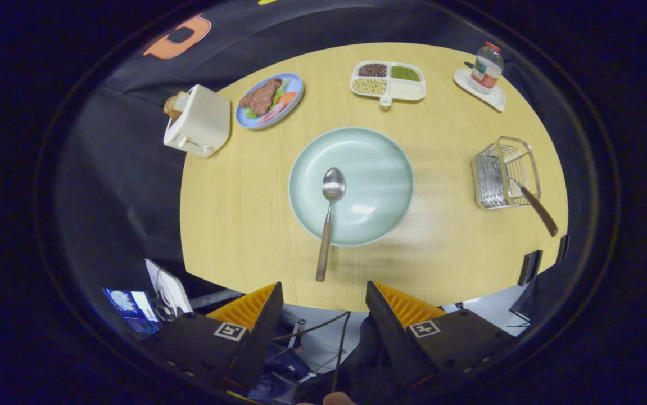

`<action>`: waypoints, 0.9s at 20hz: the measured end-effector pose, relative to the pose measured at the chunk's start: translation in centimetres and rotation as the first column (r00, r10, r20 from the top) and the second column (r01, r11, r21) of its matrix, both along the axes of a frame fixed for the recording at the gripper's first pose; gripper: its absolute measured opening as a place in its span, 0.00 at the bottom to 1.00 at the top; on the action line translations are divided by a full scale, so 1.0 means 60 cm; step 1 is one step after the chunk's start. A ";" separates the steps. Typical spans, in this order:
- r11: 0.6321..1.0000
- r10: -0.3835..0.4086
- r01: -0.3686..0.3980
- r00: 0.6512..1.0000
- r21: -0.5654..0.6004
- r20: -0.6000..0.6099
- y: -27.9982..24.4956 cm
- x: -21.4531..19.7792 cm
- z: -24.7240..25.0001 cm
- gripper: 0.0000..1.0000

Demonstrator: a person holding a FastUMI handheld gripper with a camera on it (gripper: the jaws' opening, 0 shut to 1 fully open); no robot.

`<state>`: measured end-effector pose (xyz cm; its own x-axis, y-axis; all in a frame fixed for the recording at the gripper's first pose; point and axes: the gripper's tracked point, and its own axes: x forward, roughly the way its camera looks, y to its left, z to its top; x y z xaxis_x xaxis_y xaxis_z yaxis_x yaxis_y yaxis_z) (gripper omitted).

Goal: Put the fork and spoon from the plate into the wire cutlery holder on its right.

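A spoon [327, 219] with a wooden handle lies with its bowl on the pale green plate [379, 169], its handle sticking out over the plate's near rim onto the table. To the right of the plate stands the wire cutlery holder [504, 173]; a utensil with a brown handle [538, 208] leans out of it toward me, its head hidden inside. My gripper [323, 292] hovers high above the table's near edge, well short of the spoon's handle, open with nothing between its fingers.
On the round wooden table [233, 225] beyond the plate are a toaster with bread [199, 121], a blue plate of steak and vegetables [270, 100], a divided tray of beans [388, 81] and a water bottle [486, 68] on a white dish.
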<state>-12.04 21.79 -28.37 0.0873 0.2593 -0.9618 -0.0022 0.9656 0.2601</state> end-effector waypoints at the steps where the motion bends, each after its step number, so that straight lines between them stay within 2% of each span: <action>1: 1.000 -0.005 0.005 1.000 -0.011 -0.001 0.011 -0.002 -0.019 0.89; 5: 0.997 -0.025 0.025 1.000 -0.072 0.003 0.039 0.001 -0.085 0.88; 8: 0.990 -0.002 0.004 1.000 -0.141 0.013 0.042 0.004 -0.135 0.88; 12: 0.983 -0.016 0.018 1.000 -0.183 0.012 0.047 0.016 -0.178 0.88; 14: 0.980 -0.011 0.015 1.000 -0.200 0.022 0.048 0.024 -0.185 0.72; 18: 0.972 -0.003 0.003 1.000 -0.234 0.000 0.042 0.026 -0.193 0.27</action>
<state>-10.49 24.29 -39.93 0.0876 0.0269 -0.9958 0.0004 0.9996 0.0270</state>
